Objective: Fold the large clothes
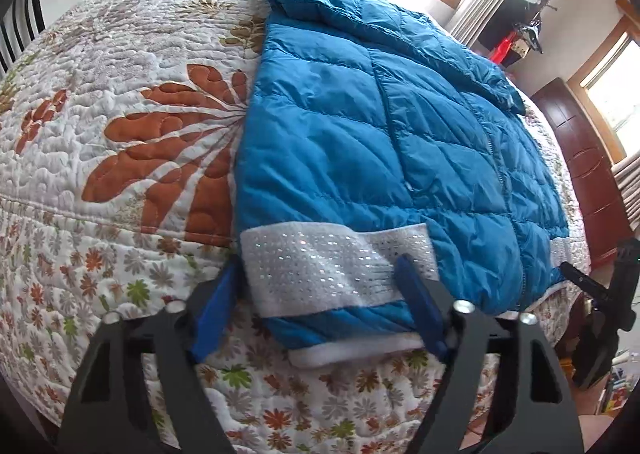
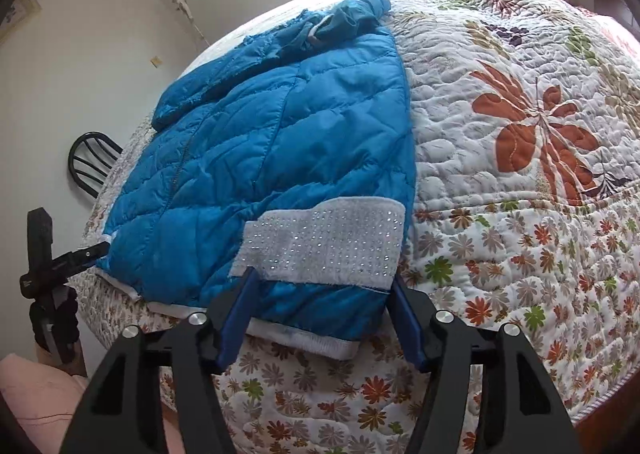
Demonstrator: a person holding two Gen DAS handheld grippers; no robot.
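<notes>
A blue quilted puffer jacket [image 1: 360, 126] is being shown lying flat on a bed, spread over a floral quilt [image 1: 120, 142], with its hem hanging slightly over the near edge of the mattress. Both sleeves appear to be folded in across the body, each ending in a white, sequin-studded cuff band [image 1: 320, 266] near the hem. The left gripper [image 1: 320, 294] is being held wide, its blue fingers straddling the white band without closing on it. The right gripper [image 2: 324, 294] is likewise being held wide, poised over the other cuff band [image 2: 328, 242] at the opposite hem corner.

The jacket is being judged light, puffy and springy, so folds are likely to be pushed back open by trapped air. The shell looks smooth and slippery; a shallow pinch may be lost. The hem corners, where the ribbed white trim [image 2: 320, 346] offers thicker, grippier cloth, are being judged the best holding places.
</notes>
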